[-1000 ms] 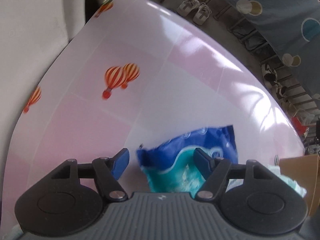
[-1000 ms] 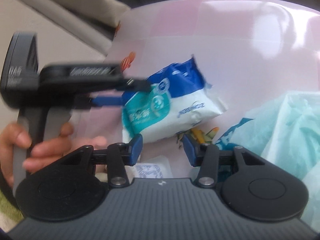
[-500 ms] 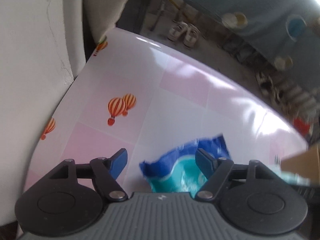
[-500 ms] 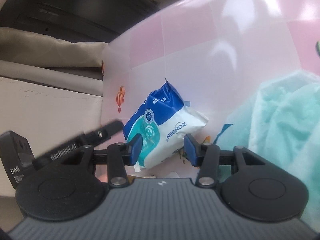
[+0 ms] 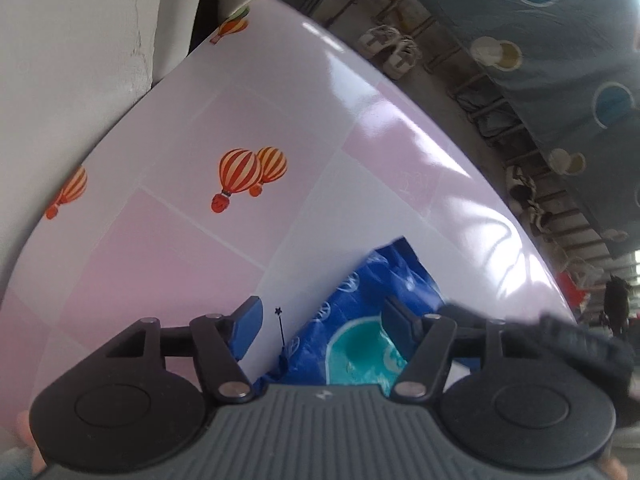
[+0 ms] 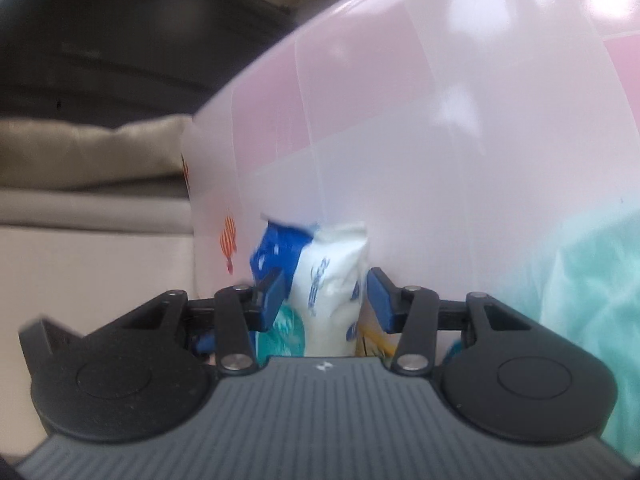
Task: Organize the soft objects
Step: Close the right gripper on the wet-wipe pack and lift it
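The left gripper, its jaws spread but just closing somewhat, reaches over the tissue pack lying on the pink checked table. The pack sits toward its right finger. The right gripper straddles the pack's end, jaws parted, grip unclear.

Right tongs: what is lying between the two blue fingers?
In the right wrist view, the blue and white tissue pack stands between the fingers of the right tongs; a gap shows beside the right finger, so no grip is visible.
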`<state>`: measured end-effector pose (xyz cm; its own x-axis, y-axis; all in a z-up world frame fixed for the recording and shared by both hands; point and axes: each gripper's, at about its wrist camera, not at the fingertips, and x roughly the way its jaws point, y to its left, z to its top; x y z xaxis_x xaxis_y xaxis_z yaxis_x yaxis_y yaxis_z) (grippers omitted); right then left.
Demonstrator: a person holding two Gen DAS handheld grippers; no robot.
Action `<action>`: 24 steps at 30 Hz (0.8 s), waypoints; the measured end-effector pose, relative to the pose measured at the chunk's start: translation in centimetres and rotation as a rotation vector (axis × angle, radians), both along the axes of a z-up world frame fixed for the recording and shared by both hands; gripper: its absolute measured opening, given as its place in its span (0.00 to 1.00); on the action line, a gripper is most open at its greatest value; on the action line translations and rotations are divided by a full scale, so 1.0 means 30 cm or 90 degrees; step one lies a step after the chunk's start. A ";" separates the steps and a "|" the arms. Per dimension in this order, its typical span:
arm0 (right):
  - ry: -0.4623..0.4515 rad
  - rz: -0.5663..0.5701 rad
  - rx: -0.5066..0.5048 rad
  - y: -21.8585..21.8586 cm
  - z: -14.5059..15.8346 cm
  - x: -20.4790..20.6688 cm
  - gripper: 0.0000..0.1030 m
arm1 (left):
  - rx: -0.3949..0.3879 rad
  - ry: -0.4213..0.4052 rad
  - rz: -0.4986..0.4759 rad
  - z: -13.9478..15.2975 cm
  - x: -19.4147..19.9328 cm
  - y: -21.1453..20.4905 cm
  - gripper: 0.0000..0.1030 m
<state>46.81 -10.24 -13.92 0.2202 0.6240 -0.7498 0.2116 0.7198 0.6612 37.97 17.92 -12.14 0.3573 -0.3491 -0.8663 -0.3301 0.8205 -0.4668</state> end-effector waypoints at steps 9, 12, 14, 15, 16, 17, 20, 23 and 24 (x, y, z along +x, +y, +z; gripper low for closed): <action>0.013 0.040 0.001 0.019 0.017 -0.021 0.45 | 0.034 -0.017 -0.128 0.053 -0.011 -0.078 0.80; 0.021 0.054 -0.007 0.035 0.003 -0.020 0.46 | 0.071 -0.006 -0.185 0.039 -0.009 -0.130 0.80; 0.030 0.060 -0.009 0.054 -0.016 -0.013 0.47 | 0.105 -0.001 -0.212 0.030 -0.008 -0.170 0.81; 0.031 0.063 -0.009 0.063 -0.024 -0.011 0.47 | 0.117 -0.003 -0.222 0.028 -0.007 -0.185 0.82; 0.032 0.068 -0.007 0.072 -0.031 -0.009 0.48 | 0.124 -0.005 -0.226 0.030 -0.005 -0.193 0.82; 0.035 0.073 -0.004 0.080 -0.038 -0.008 0.48 | 0.127 -0.008 -0.229 0.032 -0.002 -0.200 0.82; 0.029 0.083 0.004 0.088 -0.044 -0.013 0.48 | 0.120 -0.005 -0.234 0.035 0.008 -0.213 0.79; 0.013 0.096 -0.008 0.110 -0.032 -0.024 0.46 | 0.126 -0.012 -0.249 0.047 -0.002 -0.229 0.73; 0.003 0.101 -0.012 0.118 -0.021 -0.031 0.46 | 0.126 -0.012 -0.247 0.053 -0.004 -0.231 0.73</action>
